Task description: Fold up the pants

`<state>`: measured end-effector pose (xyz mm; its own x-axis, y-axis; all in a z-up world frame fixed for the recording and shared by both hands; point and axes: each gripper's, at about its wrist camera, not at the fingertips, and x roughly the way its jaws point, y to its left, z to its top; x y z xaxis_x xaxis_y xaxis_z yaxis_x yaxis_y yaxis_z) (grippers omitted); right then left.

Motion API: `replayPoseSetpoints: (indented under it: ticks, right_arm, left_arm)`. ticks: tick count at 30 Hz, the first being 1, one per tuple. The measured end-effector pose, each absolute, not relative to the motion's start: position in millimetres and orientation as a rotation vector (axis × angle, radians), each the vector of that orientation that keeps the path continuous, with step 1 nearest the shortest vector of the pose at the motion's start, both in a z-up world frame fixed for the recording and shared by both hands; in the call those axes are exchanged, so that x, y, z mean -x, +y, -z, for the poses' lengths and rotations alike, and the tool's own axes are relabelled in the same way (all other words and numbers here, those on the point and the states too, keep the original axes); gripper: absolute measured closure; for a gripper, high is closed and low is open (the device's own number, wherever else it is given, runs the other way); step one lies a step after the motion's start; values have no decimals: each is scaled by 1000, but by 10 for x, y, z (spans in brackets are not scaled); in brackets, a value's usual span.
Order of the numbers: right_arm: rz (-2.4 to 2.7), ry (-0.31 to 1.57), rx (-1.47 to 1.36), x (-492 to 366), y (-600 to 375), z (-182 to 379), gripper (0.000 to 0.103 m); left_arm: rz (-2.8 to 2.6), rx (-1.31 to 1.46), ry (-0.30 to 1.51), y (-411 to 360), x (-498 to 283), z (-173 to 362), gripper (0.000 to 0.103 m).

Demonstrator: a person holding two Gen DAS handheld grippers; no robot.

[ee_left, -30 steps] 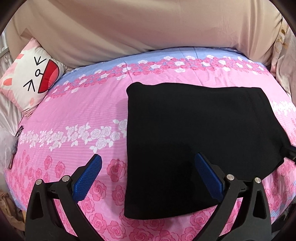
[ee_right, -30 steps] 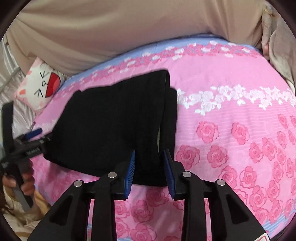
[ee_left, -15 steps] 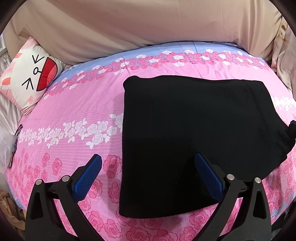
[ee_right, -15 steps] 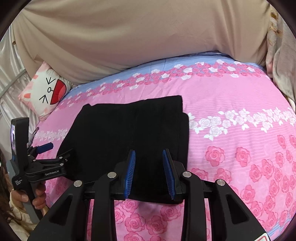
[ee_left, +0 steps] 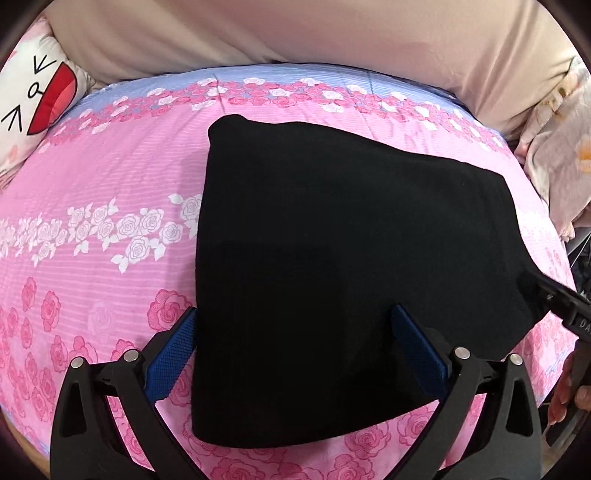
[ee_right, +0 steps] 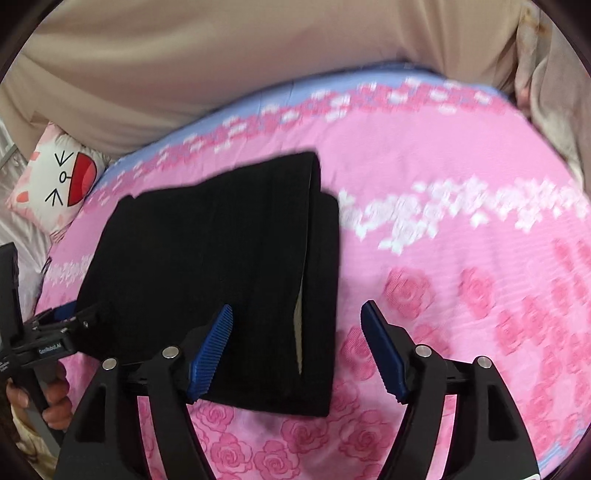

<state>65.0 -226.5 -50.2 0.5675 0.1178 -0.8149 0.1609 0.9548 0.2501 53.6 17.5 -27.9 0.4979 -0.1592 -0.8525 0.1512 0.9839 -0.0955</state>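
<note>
Black pants lie folded into a flat block on the pink rose bedsheet. My left gripper hangs open over their near left part, its left pad at the cloth's left edge, its right pad above the cloth. In the right wrist view the pants show stacked layers along their right side. My right gripper straddles that edge, jaws opening wide, pads off the cloth. The left gripper sits at the pants' left corner. The right gripper shows at the pants' right corner.
A white cartoon-face cushion lies at the back left of the bed. A beige padded cover runs along the far side. Crumpled pale fabric is heaped at the right. A hand holds the left gripper's handle.
The right gripper's jaws have spread from narrow to wide over the pants' right edge. The left gripper has tipped down and closed in on the pants' near left edge.
</note>
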Motion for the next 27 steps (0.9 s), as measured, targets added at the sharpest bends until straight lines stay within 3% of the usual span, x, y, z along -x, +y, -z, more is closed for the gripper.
replayPoseSetpoints:
  ticks: [8,15,17,18,21,23,27]
  right_arm:
    - [-87,964,-522,-553,-2401,722,29]
    - [-118,943,-530,-531,-2362,716,23]
    - [-131,945,-511,-540,-2315,710,23]
    - [-135,945,-489,-553,-2281,707,23]
    - [-149,937,-499,-562,-2303,721,23]
    - [-171,933,-544,-555,-2349,730,23]
    - [-190,934,-578,-556,-2399,743,23]
  left_arm:
    - [322,207,969,469,-563,408,5]
    - [475,393,960,765,-646,495,5]
    - [478,375,964,747,-652,483,13]
    - [471,357,966,734,-656,482,32]
    - [535,479,1003,853,-717,539,50]
    - [573,572,1029,1002,-783,609,52]
    - [554,599,1058,1140,-826,590,44]
